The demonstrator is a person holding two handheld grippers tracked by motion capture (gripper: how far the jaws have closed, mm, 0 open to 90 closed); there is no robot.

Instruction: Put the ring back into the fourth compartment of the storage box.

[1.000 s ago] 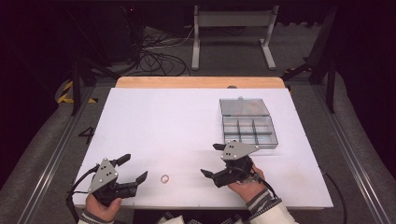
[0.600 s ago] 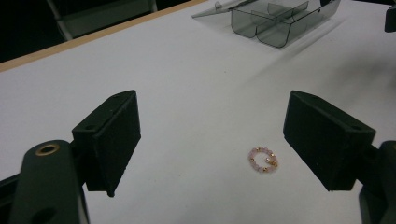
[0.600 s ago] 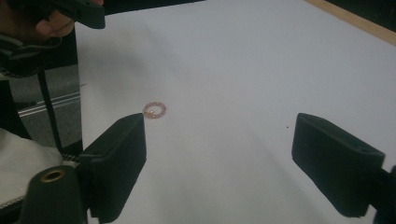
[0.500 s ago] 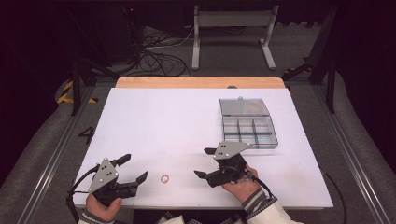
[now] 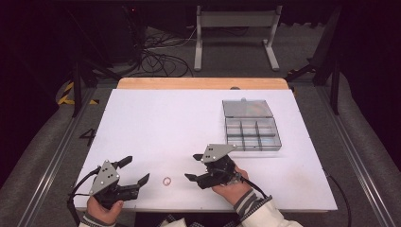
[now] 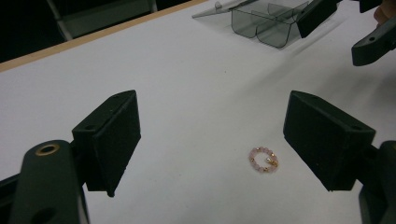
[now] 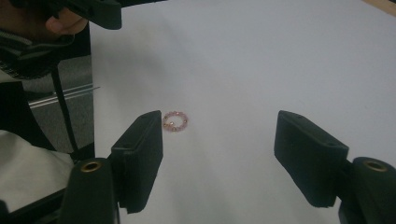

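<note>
A small pink bead ring (image 5: pixel 167 180) lies flat on the white table (image 5: pixel 179 123) near the front edge, between my two grippers. My left gripper (image 5: pixel 137 169) rests left of the ring, open, with nothing between its jaws. In the left gripper view the ring (image 6: pixel 264 160) lies just ahead, closer to the right-hand jaw. My right gripper (image 5: pixel 191 166) points left at the ring from the other side. It is open and its jaws have just been closing with nothing between them. In the right gripper view the ring (image 7: pixel 175 121) lies ahead of the left-hand jaw, off the gripper's (image 7: pixel 224 154) centre line.
A clear grey compartment box (image 5: pixel 253 134) stands at the table's right, its lid (image 5: pixel 247 109) laid open behind it. The box (image 6: pixel 261 23) lies far off in the left gripper view. A wooden strip (image 5: pixel 203 83) borders the far edge.
My right gripper has slid left across the table toward the ring, and its jaws stand narrower than before. The left gripper and the ring have stayed put.
</note>
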